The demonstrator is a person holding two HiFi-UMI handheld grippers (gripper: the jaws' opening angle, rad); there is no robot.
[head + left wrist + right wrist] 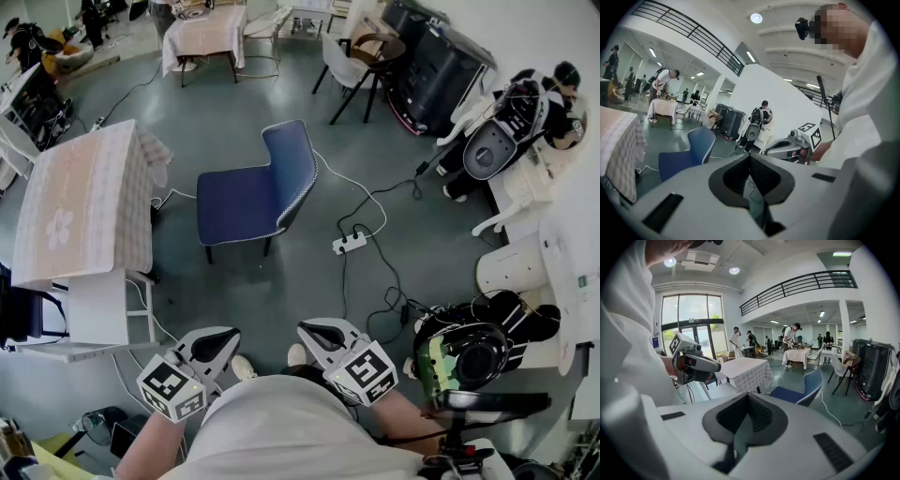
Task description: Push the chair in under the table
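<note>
A blue upholstered chair [253, 192] stands on the grey floor, apart from the table [84, 202] with a pale checked cloth at the left, its seat facing that table. Both grippers are held close to the person's body, well short of the chair. My left gripper [228, 335] is shut with nothing between its jaws. My right gripper [309, 328] is also shut and empty. The left gripper view has the chair [686, 154] ahead on the left beyond my left gripper [750, 155]. The right gripper view shows the chair [801, 392] and table [745, 369] beyond my right gripper [748, 394].
A white power strip [349, 243] with black and white cables lies on the floor right of the chair. A white shelf unit [98, 309] sits by the table's near end. A black-legged chair [361, 56] and another clothed table [204, 33] stand further back. Equipment [511, 131] lines the right.
</note>
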